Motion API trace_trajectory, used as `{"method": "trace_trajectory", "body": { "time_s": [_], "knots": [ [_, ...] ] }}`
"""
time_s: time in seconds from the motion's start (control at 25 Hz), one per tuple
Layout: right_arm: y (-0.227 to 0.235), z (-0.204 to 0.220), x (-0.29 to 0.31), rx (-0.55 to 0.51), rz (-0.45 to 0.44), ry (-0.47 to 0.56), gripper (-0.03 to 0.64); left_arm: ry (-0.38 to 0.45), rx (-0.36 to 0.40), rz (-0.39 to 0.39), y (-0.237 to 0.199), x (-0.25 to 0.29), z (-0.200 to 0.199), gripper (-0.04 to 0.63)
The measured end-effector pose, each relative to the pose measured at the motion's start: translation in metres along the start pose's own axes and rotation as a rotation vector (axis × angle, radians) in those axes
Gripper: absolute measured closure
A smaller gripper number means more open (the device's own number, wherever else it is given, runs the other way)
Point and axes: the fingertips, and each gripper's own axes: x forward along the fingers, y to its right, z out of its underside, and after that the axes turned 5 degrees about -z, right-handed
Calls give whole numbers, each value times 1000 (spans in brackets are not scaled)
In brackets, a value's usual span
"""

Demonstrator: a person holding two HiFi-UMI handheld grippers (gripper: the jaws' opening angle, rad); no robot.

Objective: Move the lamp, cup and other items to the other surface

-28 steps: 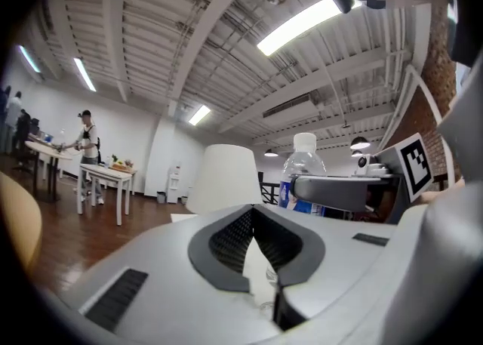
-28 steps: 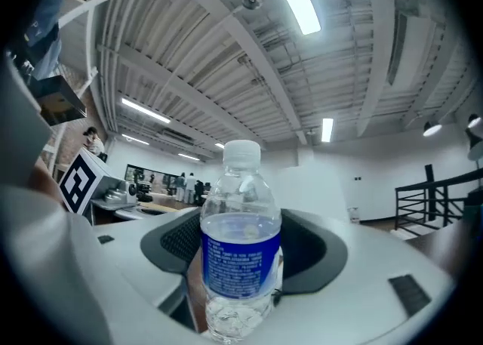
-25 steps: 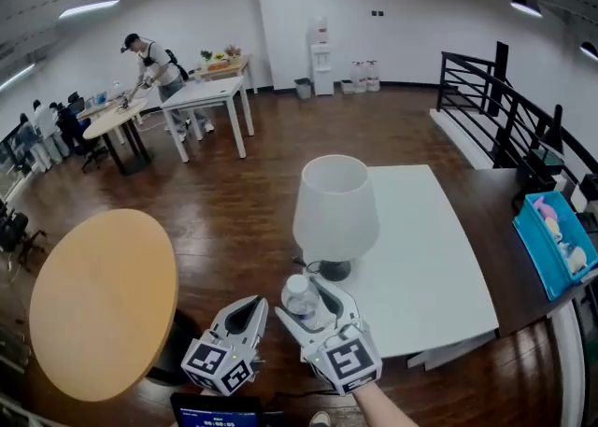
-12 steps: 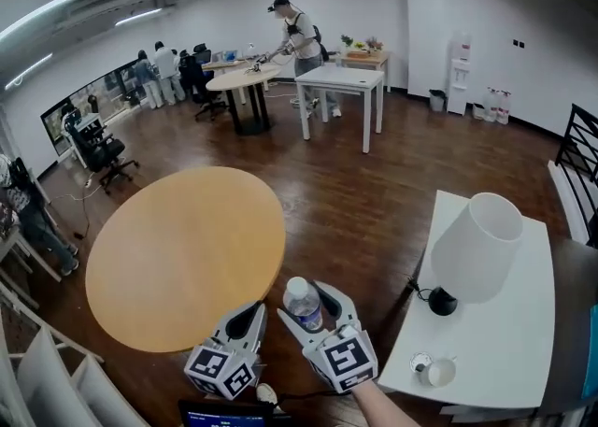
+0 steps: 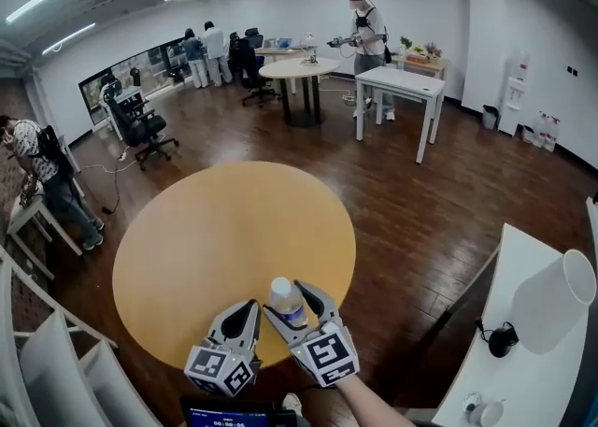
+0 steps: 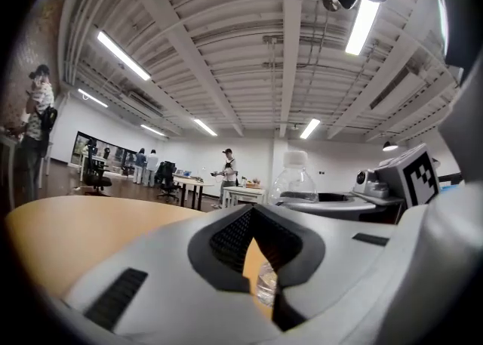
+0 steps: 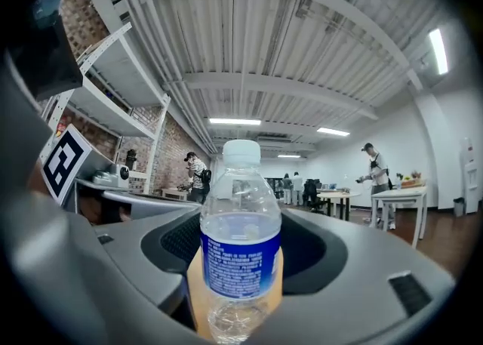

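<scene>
A clear water bottle (image 5: pixel 288 306) with a white cap and blue label stands upright between the jaws of my right gripper (image 5: pixel 288 299), which is shut on it. In the right gripper view the bottle (image 7: pixel 240 245) fills the middle of the right gripper (image 7: pixel 241 264). It hangs above the near edge of the round wooden table (image 5: pixel 215 229). My left gripper (image 5: pixel 249 309) is beside it on the left, shut and empty, and its own view shows the left gripper (image 6: pixel 253 219) with jaws together. The white-shaded lamp (image 5: pixel 553 296) and a white cup (image 5: pixel 487 412) stand on the white table (image 5: pixel 528 378) at the right.
A dark wooden floor separates the two tables. White shelving (image 5: pixel 37 360) rises at the lower left. Farther back stand a white desk (image 5: pixel 402 84), another round table (image 5: pixel 299 68), office chairs (image 5: pixel 140 126) and several people.
The view has swung left from the white table with the lamp to the round wooden table. The bottle stays held in my right gripper; both grippers now hang over the round table's near edge.
</scene>
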Motion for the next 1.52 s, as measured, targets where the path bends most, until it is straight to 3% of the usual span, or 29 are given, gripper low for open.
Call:
{"method": "trace_trajectory", "body": {
  "time_s": [0.28,0.56,0.72,1.2,1.4,1.52],
  "knots": [
    [-44,50,125,64,-152,-16,322,-19,-1,-151,-116,-15,15,588],
    [-97,93,179,35,-277,-87,319,-32,17,-262,-184,-40,44,588],
    [-99,95,188,25,-288,-51,304,-87,-3,-278,-182,-47,45,588],
    [-95,71,174,33,-289,-15,279,-74,-5,-280,-175,-50,38,588],
    [-83,52,145,40,-262,7,281,-72,7,-255,-149,-45,28,588],
    [-74,45,116,51,-235,-4,315,-71,10,-207,-120,-41,25,586]
  ]
}}
